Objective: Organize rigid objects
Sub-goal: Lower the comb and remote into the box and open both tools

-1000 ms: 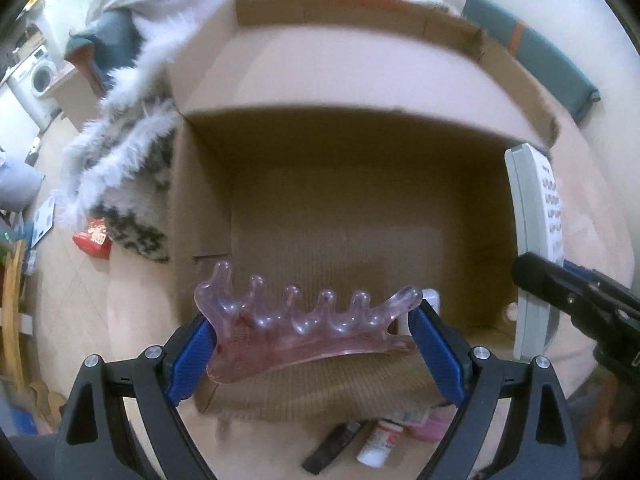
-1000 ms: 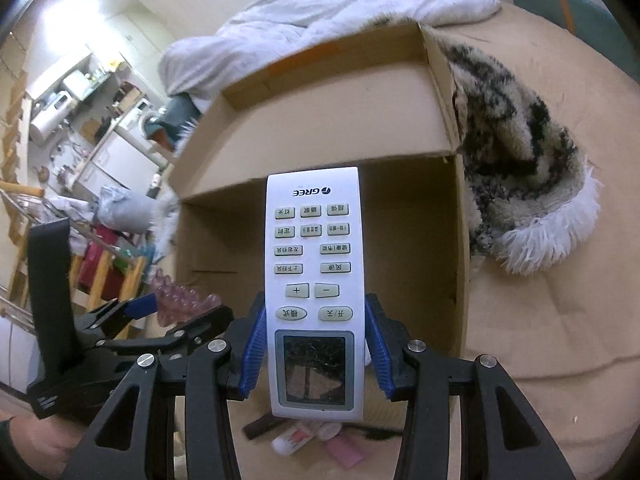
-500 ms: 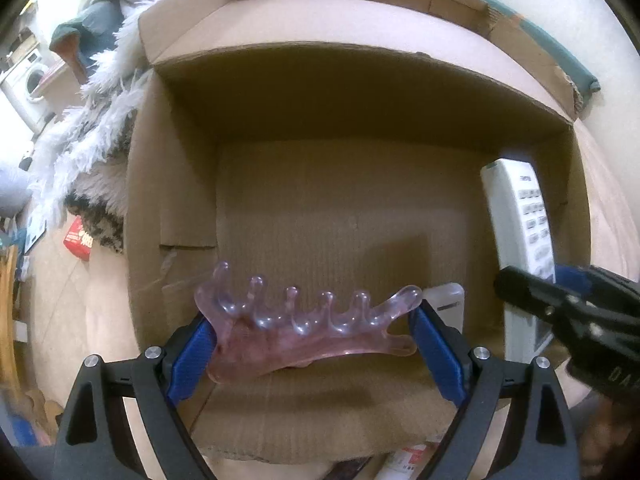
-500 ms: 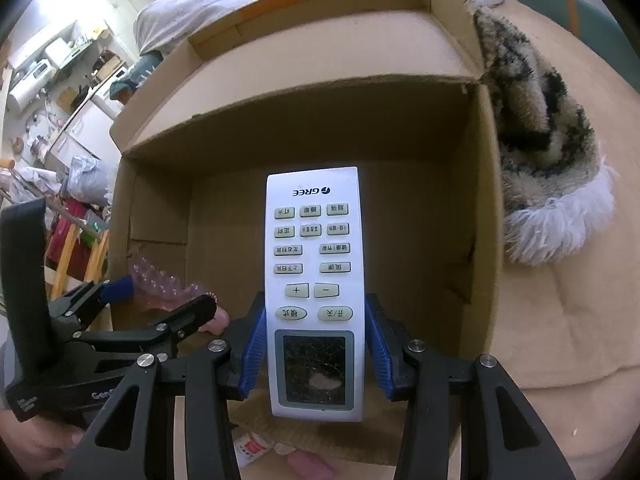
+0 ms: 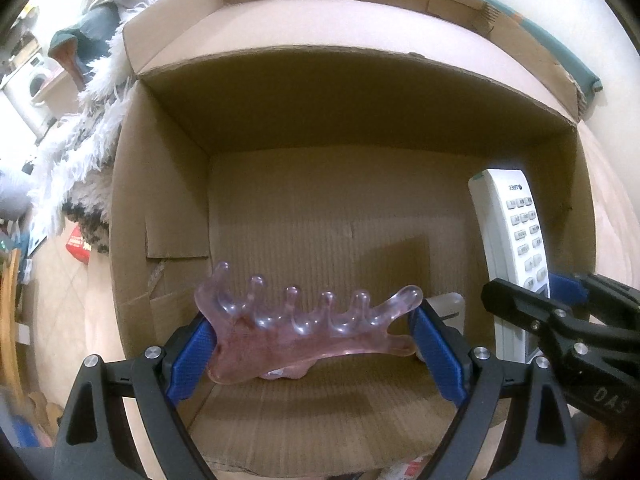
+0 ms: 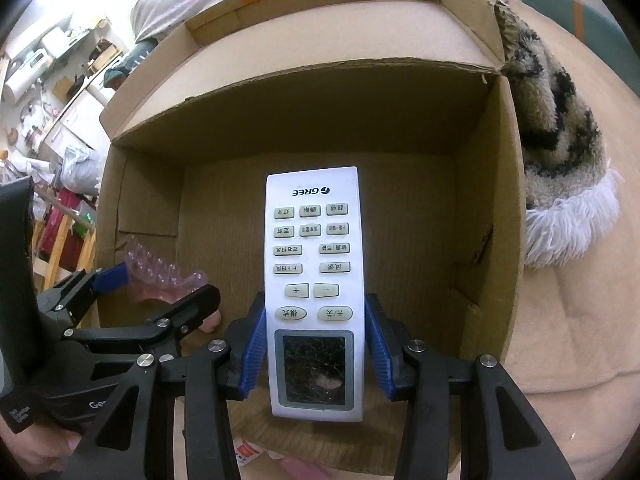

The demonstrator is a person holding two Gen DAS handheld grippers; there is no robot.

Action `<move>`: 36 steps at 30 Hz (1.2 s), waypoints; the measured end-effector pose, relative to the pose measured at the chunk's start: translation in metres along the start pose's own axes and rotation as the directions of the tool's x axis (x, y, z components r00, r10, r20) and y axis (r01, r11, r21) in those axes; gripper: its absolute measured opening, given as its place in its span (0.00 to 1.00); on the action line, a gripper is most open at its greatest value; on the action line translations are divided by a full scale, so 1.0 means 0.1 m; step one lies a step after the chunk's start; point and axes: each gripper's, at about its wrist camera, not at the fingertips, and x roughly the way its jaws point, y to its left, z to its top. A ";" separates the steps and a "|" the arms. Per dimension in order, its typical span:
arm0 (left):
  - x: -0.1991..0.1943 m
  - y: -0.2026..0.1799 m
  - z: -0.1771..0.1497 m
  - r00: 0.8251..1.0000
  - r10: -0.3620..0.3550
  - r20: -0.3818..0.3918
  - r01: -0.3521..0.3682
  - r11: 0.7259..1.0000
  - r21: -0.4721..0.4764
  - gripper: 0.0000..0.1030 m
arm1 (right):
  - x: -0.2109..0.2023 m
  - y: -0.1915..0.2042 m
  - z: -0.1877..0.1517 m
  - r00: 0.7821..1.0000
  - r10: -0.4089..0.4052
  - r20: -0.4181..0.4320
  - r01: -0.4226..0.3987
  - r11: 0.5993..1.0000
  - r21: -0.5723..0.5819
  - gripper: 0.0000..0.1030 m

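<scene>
Cardboard box (image 5: pixel 160 208) under both down-tilted grippers

Brown box (image 5: pixel 160 208); translucent pink comb (image 5: pixel 304 332); white remote (image 6: pixel 314 280) with grey buttons; blue pads (image 6: pixel 252 356) on black claws; black-and-cream patterned, white-fringed rug (image 6: pixel 560 160).

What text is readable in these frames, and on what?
"GREE": top of the white remote, printed upside down in this view.
"+" and "-": two remote buttons.
Other remote buttons: Chinese characters, too small to quote reliably.
"Ge...": cut-off white lettering on the left tongs body, rest hidden.
"DAS": partial letters on the right tongs body.
Red packet outside the box: print blurred.
</scene>
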 end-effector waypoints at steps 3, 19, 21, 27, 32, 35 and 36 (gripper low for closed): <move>0.02 -0.02 -0.01 0.999 -0.021 -0.025 0.021 1.000 0.010 0.88 | -0.04 -0.06 0.00 1.000 0.024 0.017 -0.024 0.999 0.021 0.46; -0.08 0.17 0.01 0.999 -0.043 0.012 0.044 0.998 -0.049 0.99 | -0.27 -0.23 0.03 0.987 0.105 0.119 -0.118 0.988 0.104 0.65; -0.11 0.20 0.01 0.999 -0.049 0.018 0.050 0.997 -0.056 0.99 | -0.27 -0.22 0.03 0.987 0.114 0.114 -0.125 0.987 0.099 0.72; -0.19 0.18 0.01 0.998 -0.051 0.038 0.052 0.998 -0.023 0.99 | -0.28 -0.17 0.05 0.986 0.125 0.114 -0.136 0.986 0.093 0.89; -0.33 0.21 0.12 0.996 -0.057 0.071 0.060 0.998 -0.033 0.99 | -0.34 -0.17 0.04 0.983 0.129 0.129 -0.142 0.985 0.097 0.95; -0.45 0.13 0.10 0.996 -0.054 0.069 0.056 0.998 -0.018 0.99 | -0.39 -0.17 0.03 0.983 0.121 0.138 -0.135 0.986 0.099 0.95; -0.47 0.13 0.10 0.996 -0.057 0.066 0.058 0.998 -0.017 0.99 | -0.41 -0.16 0.02 0.984 0.109 0.142 -0.123 0.988 0.095 0.95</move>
